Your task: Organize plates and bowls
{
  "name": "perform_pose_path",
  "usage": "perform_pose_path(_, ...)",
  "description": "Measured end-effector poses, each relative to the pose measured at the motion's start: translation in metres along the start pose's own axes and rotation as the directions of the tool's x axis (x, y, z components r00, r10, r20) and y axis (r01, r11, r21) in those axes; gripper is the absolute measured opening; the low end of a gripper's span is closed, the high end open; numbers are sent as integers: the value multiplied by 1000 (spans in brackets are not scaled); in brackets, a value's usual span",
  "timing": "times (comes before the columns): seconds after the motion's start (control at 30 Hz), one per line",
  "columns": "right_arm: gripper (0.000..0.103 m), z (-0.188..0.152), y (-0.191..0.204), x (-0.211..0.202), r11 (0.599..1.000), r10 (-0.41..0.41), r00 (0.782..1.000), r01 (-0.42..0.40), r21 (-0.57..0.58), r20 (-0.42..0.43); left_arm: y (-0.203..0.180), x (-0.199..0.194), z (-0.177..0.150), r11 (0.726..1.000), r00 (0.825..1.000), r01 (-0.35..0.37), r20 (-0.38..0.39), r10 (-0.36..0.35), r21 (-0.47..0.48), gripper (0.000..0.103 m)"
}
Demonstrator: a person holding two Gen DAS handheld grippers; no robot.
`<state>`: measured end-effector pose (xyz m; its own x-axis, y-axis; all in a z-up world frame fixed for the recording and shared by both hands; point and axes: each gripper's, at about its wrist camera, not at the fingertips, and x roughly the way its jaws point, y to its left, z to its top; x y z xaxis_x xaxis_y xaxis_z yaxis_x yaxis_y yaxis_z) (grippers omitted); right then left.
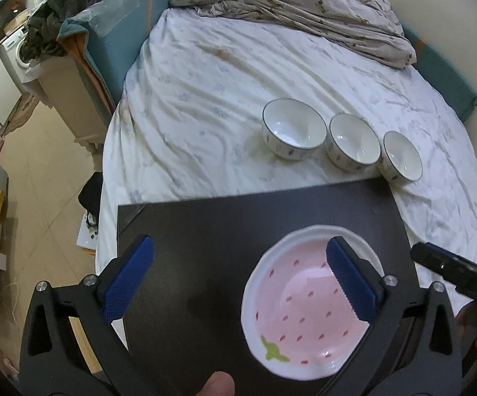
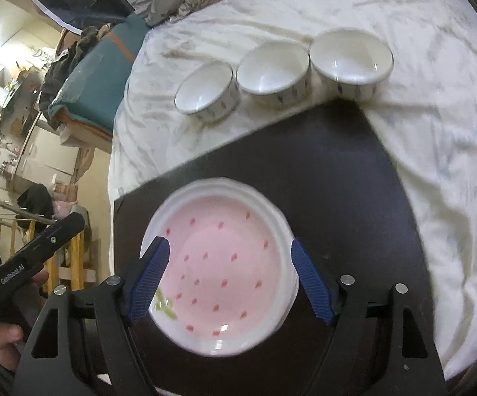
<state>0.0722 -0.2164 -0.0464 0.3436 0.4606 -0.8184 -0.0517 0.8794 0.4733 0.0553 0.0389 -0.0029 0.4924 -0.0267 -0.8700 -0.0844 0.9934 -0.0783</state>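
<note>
A pink strawberry-patterned plate (image 1: 307, 310) lies on a black board (image 1: 205, 247) on the bed; in the right wrist view the plate (image 2: 225, 270) seems to top a stack of plates. Three white bowls (image 1: 293, 128) (image 1: 353, 145) (image 1: 401, 156) stand in a row on the sheet behind the board, also in the right wrist view (image 2: 205, 90) (image 2: 273, 71) (image 2: 350, 61). My left gripper (image 1: 238, 277) is open above the board, its right finger over the plate. My right gripper (image 2: 230, 280) is open, fingers on either side of the plate.
The bed sheet (image 1: 221, 105) is rumpled, with a crumpled duvet (image 1: 304, 3) at the far end. A teal cushion (image 1: 119, 43) and clothes lie at the bed's left. The floor (image 1: 40, 181) and furniture are to the left. The right gripper's body (image 1: 456, 274) shows at the right edge.
</note>
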Motion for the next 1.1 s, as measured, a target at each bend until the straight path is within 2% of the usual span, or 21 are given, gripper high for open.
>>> perform_pose_path(0.2, 79, 32, -5, 5, 1000, 5, 1000, -6, 14, 29, -6, 18, 26, 999, 1000, -21, -2, 21, 25, 103)
perform_pose_path(0.43, 79, 66, -14, 32, 997, 32, 999, -31, 69, -4, -6, 54, 56, 999, 998, -44, -40, 44, 13, 103)
perform_pose_path(0.57, 79, 85, -11, 48, 999, 8, 1000, -8, 50, -12, -8, 76, 67, 999, 997, -52, -48, 52, 14, 103)
perform_pose_path(0.7, 79, 103, -14, 67, 997, 28, 999, -26, 79, -25, -6, 96, 69, 1000, 998, -29, -48, 29, -11, 103)
perform_pose_path(0.8, 79, 113, -24, 84, 987, 64, 997, -59, 152, -31, -5, 111, 74, 1000, 997, -15, -73, 13, -18, 103)
perform_pose_path(0.9, 79, 119, -32, 100, 974, 75, 996, -65, 218, -38, -3, 120, 84, 999, 998, -15, -64, 13, -42, 103)
perform_pose_path(0.97, 78, 123, -35, 107, 969, 73, 997, -62, 241, -37, -2, 127, 93, 998, 998, 11, -61, -15, -64, 102)
perform_pose_path(1.1, 75, 131, -39, 117, 956, 100, 994, -84, 283, -42, -5, 142, 106, 999, 997, 28, -70, -31, -45, 96)
